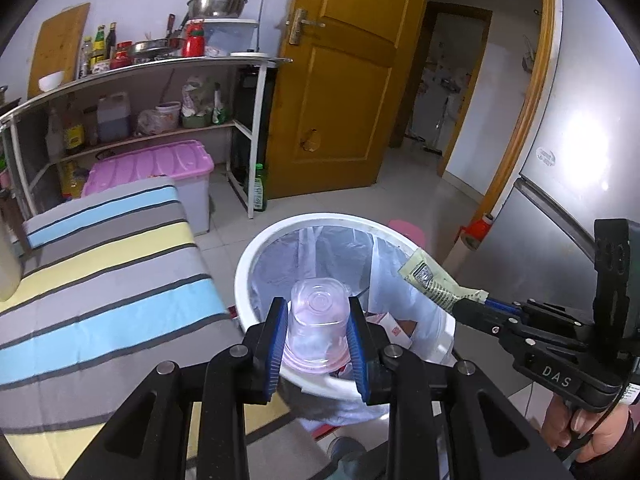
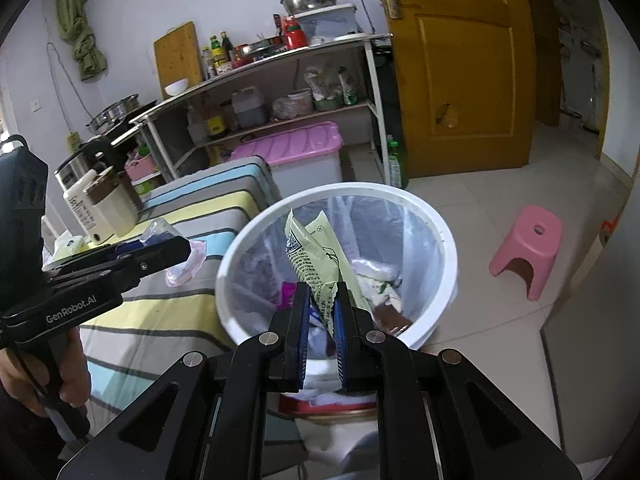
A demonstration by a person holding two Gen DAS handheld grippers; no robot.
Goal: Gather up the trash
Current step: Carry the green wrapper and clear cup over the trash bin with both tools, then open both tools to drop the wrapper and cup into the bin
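Observation:
My left gripper (image 1: 318,334) is shut on a clear pink plastic cup (image 1: 316,320), held over the near rim of the white trash bin (image 1: 256,252). The cup also shows in the right wrist view (image 2: 186,260), at the bin's left edge. My right gripper (image 2: 322,312) is shut on a pale green snack wrapper (image 2: 316,252), held above the bin's (image 2: 448,240) opening. The wrapper shows in the left wrist view (image 1: 436,280) over the bin's right rim. The bin has a clear liner and holds some trash (image 2: 384,284).
A table with a striped cloth (image 1: 112,288) stands left of the bin, with a white kettle (image 2: 104,208) on it. A pink stool (image 2: 528,248) stands on the tiled floor to the right. A metal shelf rack (image 1: 140,96), pink-lidded box (image 1: 160,164), green bottle (image 2: 396,164) and wooden door (image 1: 340,80) stand behind. A fridge (image 1: 580,160) is on the right.

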